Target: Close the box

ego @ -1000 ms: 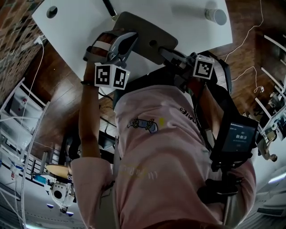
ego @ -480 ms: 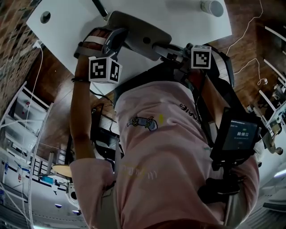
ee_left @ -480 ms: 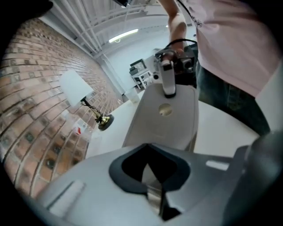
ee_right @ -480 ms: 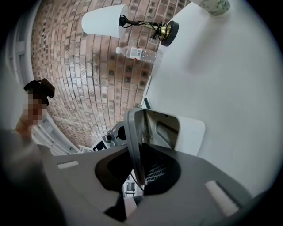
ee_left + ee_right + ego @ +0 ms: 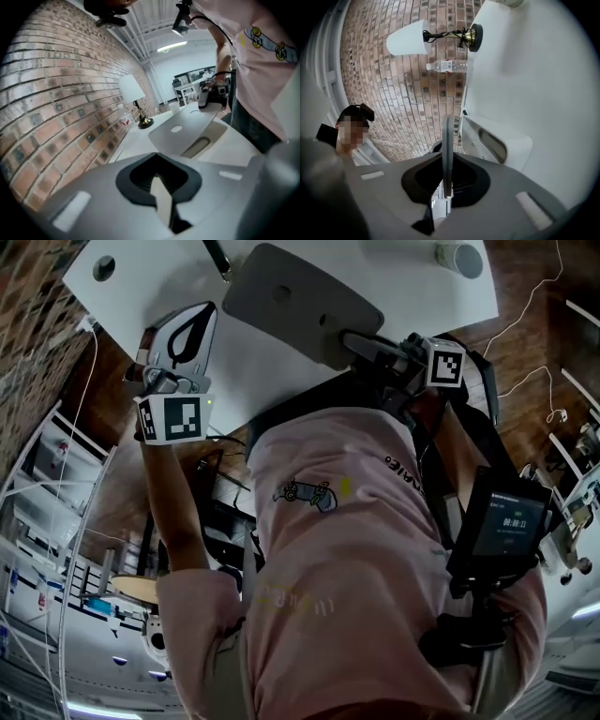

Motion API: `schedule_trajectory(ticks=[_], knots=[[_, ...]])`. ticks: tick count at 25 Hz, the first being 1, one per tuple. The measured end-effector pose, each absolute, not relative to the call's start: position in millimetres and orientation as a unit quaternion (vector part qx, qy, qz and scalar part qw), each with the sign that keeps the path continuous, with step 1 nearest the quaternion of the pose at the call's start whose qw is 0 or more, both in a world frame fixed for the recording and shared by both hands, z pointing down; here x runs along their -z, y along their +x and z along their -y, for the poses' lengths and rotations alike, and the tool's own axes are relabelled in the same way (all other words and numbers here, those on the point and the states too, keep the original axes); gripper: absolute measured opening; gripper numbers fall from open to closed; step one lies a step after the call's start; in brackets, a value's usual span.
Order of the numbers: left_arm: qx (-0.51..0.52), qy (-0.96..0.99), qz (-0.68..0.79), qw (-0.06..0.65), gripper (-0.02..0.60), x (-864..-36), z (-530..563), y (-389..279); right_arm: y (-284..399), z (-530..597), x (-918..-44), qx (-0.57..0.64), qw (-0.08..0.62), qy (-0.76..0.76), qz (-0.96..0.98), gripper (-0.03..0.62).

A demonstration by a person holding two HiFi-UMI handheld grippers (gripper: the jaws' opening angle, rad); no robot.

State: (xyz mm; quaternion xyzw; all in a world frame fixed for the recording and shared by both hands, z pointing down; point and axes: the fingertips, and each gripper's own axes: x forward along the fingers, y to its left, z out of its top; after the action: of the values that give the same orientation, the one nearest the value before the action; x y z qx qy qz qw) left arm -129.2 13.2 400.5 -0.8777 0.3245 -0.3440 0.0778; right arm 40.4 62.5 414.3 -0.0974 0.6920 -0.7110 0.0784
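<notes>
The box's grey lid (image 5: pixel 300 296) stands raised over the white table (image 5: pixel 394 268). My right gripper (image 5: pixel 345 338) holds the lid's near edge. In the right gripper view the lid (image 5: pixel 446 140) runs edge-on between the jaws of my right gripper (image 5: pixel 446 178), which press shut on it. Just beyond stands the white box body (image 5: pixel 511 145) with its slot handle. My left gripper (image 5: pixel 192 324) hovers left of the lid, not touching it. The left gripper (image 5: pixel 161 197) looks shut and empty, facing the lid (image 5: pixel 187 131) and box.
A lamp (image 5: pixel 412 40) and a water bottle (image 5: pixel 450 65) stand at the table's far side by the brick wall. The table's near edge (image 5: pixel 234 395) is close to my body. Cables and shelves sit on the floor around.
My left gripper has come off the lid and swung left and back toward the table's edge. The right gripper keeps its hold, and the lid now shows fully.
</notes>
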Motion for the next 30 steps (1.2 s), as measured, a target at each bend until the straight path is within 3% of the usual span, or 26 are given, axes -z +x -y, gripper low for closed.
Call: schedule_trajectory(ticks=[6,12,19,30], knots=[[0.344,-0.876,-0.332,0.068,0.000,-409,-25,-122,37,-67,-435,0.714,0.053,-0.152,-0.682,0.017],[0.331,-0.881,-0.331,0.070,0.000,-405,-23,-112,32,-71,-422,0.711,0.093,-0.142,-0.683,0.015],[0.315,-0.889,-0.323,0.077,0.000,-395,-16,-104,27,-77,-434,0.715,0.093,-0.165,-0.673,0.015],[0.405,-0.876,-0.160,0.209,0.002,-434,-23,-25,24,-77,-436,0.706,0.084,-0.181,-0.679,0.015]])
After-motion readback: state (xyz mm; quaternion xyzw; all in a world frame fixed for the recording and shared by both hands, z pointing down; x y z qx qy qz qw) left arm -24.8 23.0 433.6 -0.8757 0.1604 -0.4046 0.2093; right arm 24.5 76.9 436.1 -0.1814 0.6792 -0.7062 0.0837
